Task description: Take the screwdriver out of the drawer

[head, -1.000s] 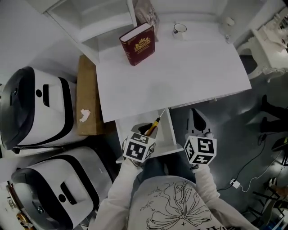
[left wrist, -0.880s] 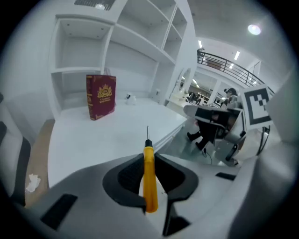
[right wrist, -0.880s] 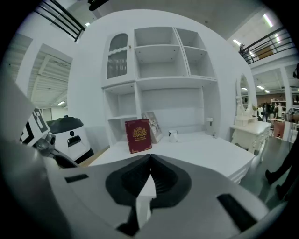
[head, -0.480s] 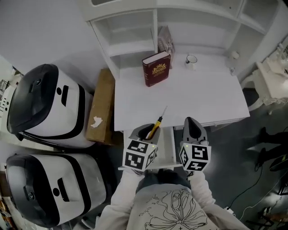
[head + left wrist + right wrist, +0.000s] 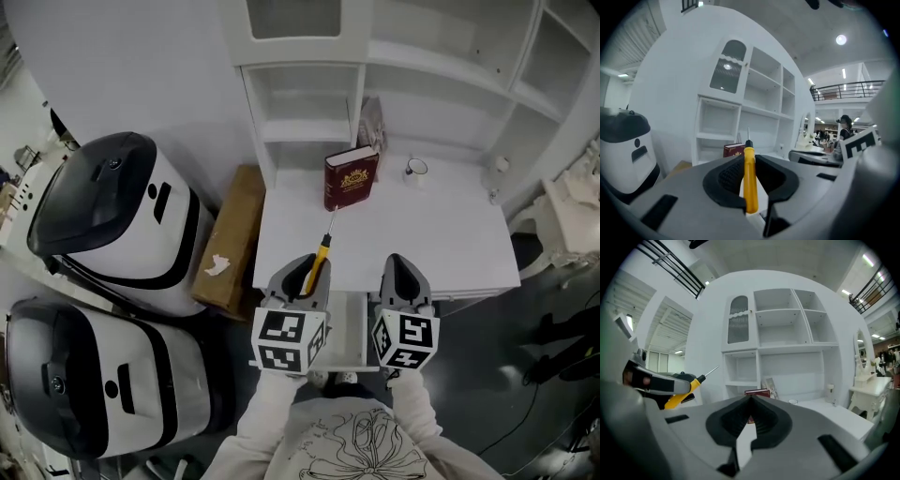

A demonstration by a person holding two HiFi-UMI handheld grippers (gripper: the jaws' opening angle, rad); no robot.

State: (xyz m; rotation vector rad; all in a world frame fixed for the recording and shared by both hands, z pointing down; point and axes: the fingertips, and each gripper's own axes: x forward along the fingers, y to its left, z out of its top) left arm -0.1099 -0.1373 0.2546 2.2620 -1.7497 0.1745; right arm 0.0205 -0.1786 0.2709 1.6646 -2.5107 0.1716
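1. The left gripper's point(image 5: 302, 277) fingers pinch the yellow handle of the screwdriver point(image 5: 749, 174), one black pad on each side of it.
2. The screwdriver's long axis runs along the gripper's own line. The handle butt is nearest the camera, and the thin metal shaft sticks out past the fingertips.
3. In the head view the shaft points far and slightly right, toward the red book point(image 5: 351, 178). The tip stops short of the book.
4. The screwdriver is in the air over the near edge of the white desk point(image 5: 441, 239), clear of the drawer point(image 5: 348, 323).
5. The right gripper's point(image 5: 750, 404) fingers are pressed together at the tips with nothing between them. It sits just right of the left gripper, at much the same height.
6. The drawer stands pulled out under the desk's near edge, between the two marker cubes, which hide most of its inside.
7. The book stands upright at the far side of the desk, with a thinner item leaning behind it.
8. A small cup point(image 5: 415, 169) sits to the right of the book. I cannot tell what is in it.
9. White shelves point(image 5: 309, 103) rise at the far edge of the desk.
10. A cardboard box point(image 5: 232, 239) lies to the left of the desk.
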